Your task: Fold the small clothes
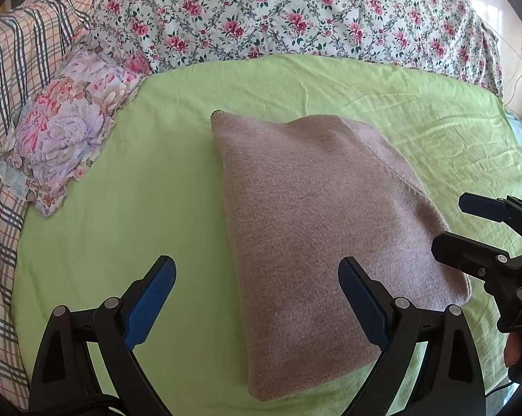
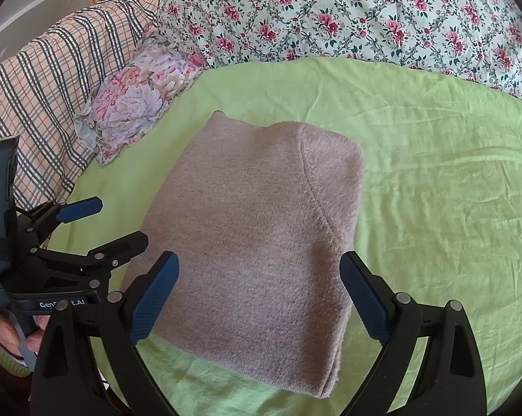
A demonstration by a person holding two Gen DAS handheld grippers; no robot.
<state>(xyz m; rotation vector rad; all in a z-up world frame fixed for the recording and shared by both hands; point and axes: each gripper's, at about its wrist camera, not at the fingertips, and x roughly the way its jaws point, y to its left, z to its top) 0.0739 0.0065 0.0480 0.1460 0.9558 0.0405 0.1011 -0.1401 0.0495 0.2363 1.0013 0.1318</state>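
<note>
A folded pinkish-beige knit garment (image 1: 316, 235) lies flat as a neat rectangle on the green sheet (image 1: 122, 187); it also shows in the right wrist view (image 2: 257, 228). My left gripper (image 1: 257, 277) is open and empty, hovering over the garment's near left part. My right gripper (image 2: 259, 274) is open and empty, above the garment's near edge. The right gripper also shows at the right edge of the left wrist view (image 1: 465, 225), open beside the garment. The left gripper shows at the left of the right wrist view (image 2: 115, 222), open.
A small floral pillow (image 1: 67, 131) lies at the left of the green sheet (image 2: 434, 208). A flowered quilt (image 1: 278, 10) is bunched along the far side. A plaid blanket (image 1: 8, 79) lies at the far left.
</note>
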